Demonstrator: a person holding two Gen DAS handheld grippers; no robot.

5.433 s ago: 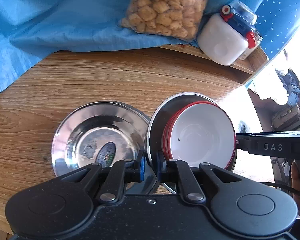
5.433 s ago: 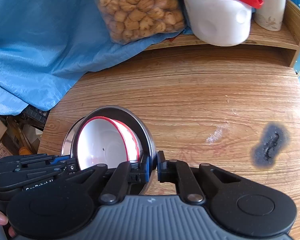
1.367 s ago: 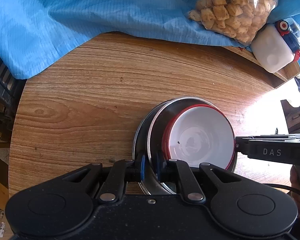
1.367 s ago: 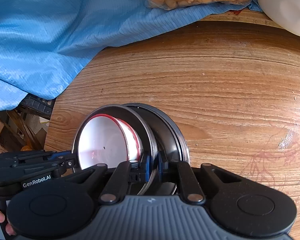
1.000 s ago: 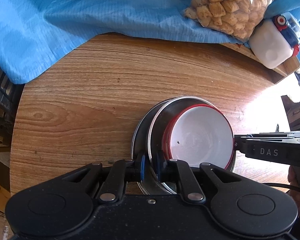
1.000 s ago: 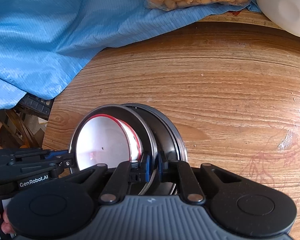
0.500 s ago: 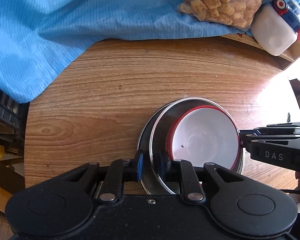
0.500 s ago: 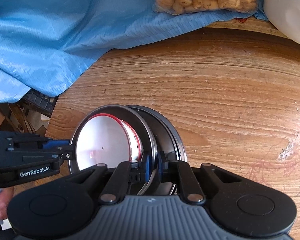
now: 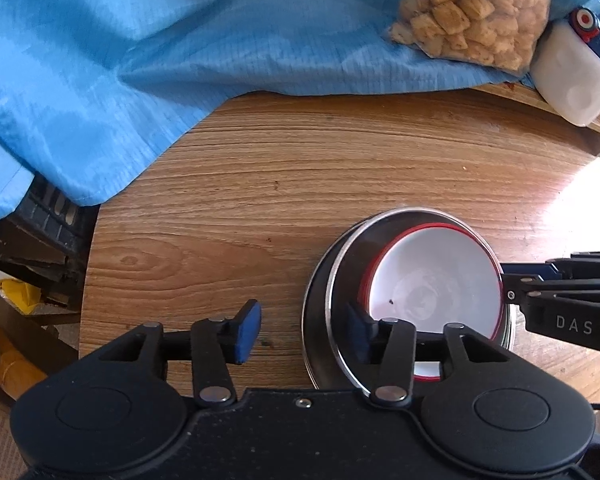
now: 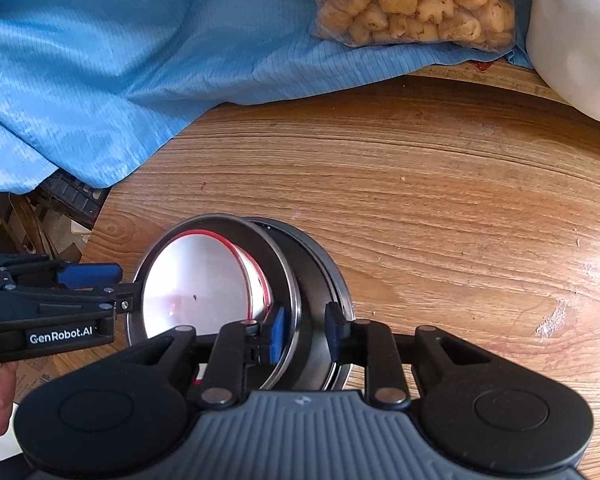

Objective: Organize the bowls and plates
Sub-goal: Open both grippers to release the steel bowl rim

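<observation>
Release step, by the look of it: in the left wrist view the left gripper (image 9: 298, 330) stands wide apart, its jaws having just been opening, 1 blue pad out over bare wood at 7 o'clock of the stack, the other inside the steel bowl (image 9: 342, 280), holding nothing. That bowl, carrying the red-rimmed white bowls (image 9: 432, 280), sits nested in a steel plate (image 9: 314, 320) at 4 o'clock of the frame on the wooden table (image 9: 300, 184). The right gripper (image 9: 508, 286) reaches the rim from 3 o'clock. In the right wrist view the right gripper (image 10: 304, 330) has just been opening too, its pads straddling the steel rims with daylight either side. Next comes lifting both clear without nudging the stack. A blue cloth (image 10: 120, 60) drapes from 9 to 12 o'clock, a snack bag (image 10: 412, 0) and white jug (image 10: 572, 52) toward 1 o'clock.
</observation>
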